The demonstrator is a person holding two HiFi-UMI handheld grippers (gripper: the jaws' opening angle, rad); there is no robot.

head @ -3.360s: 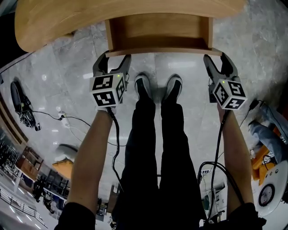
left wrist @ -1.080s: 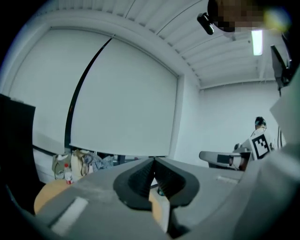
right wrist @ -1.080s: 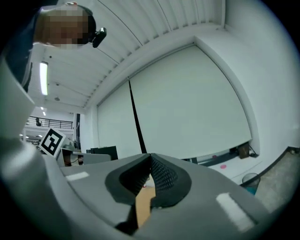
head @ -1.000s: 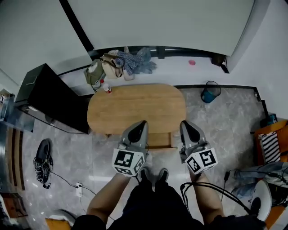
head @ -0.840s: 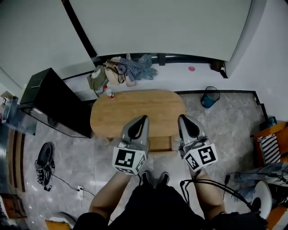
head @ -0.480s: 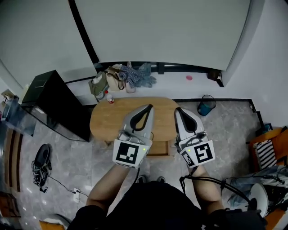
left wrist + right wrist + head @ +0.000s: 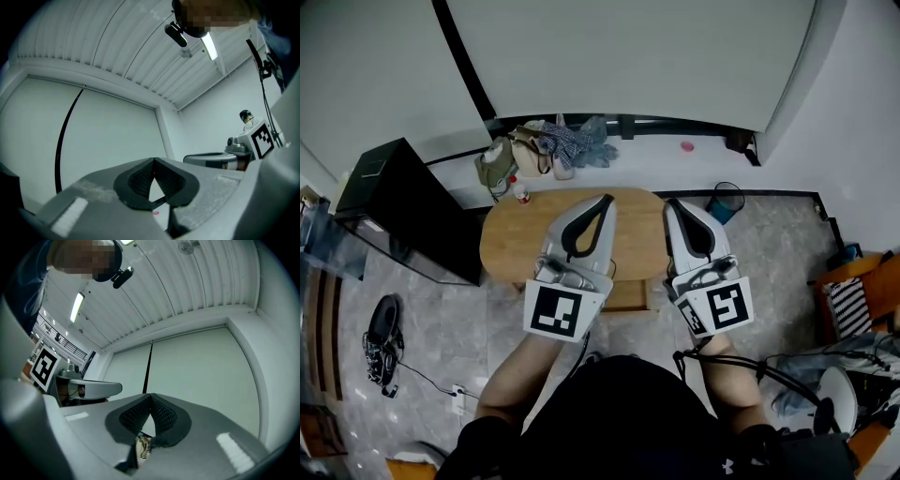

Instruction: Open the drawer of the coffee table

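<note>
The oval wooden coffee table (image 7: 517, 242) stands on the grey floor far below me. Its drawer (image 7: 625, 294) sticks out of the near side, pulled open. My left gripper (image 7: 607, 199) and right gripper (image 7: 668, 202) are held high side by side over the table, apart from it. Both are shut with nothing between the pads. The left gripper view has the left gripper (image 7: 153, 160) closed tip to tip against a white wall and ceiling. In the right gripper view the right gripper (image 7: 150, 394) looks the same.
A black cabinet (image 7: 403, 211) stands left of the table. Bags and clothes (image 7: 546, 145) lie behind it by the wall. A blue bin (image 7: 724, 201) sits at the right, shoes (image 7: 381, 323) and cables at the left, an orange chair (image 7: 855, 298) at the far right.
Both grippers have risen from beside the open drawer to well above the table, tips tilting upward. The head view has pulled back, so the table looks smaller.
</note>
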